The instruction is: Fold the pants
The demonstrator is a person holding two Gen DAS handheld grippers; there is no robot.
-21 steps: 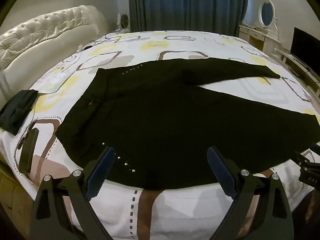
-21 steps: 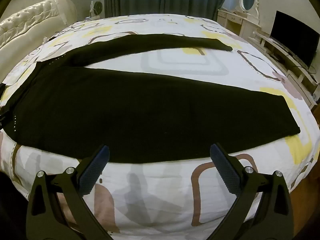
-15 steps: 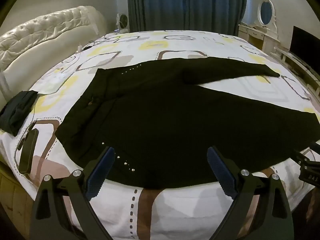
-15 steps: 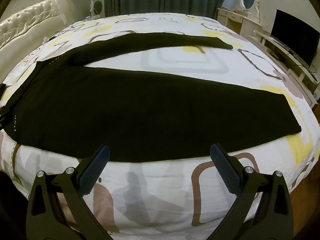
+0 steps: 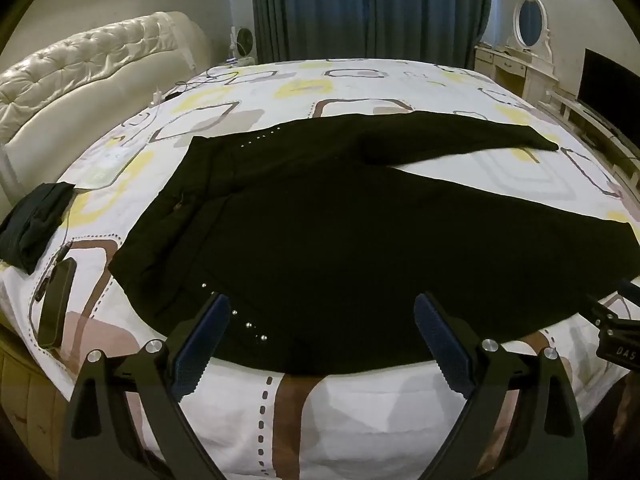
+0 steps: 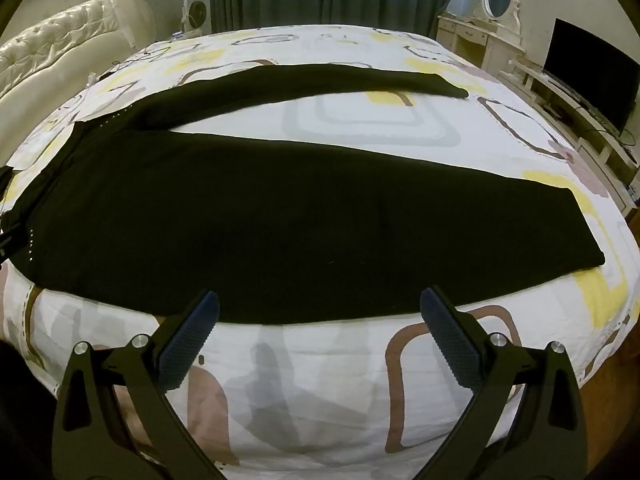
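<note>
Left wrist view: left tongs [image 5: 320, 340] spread wide, empty, above the near hem of the pants [image 5: 340, 232].
Right tongs [image 6: 320, 332]: spread wide, empty.
Pants: flat on the bed [image 6: 320, 380], legs splayed apart.
Change: none since the earlier frames.
Meaning: folding not begun.

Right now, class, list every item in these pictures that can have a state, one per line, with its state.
Black pants: unfolded, flat on the patterned bedspread, legs spread apart.
Left gripper: open, empty, above the waist end.
Right gripper: open, empty, at the near leg's edge.
Blue curtains: drawn shut.
Flat television: screen dark.
Small dark cloth: bunched up.
</note>
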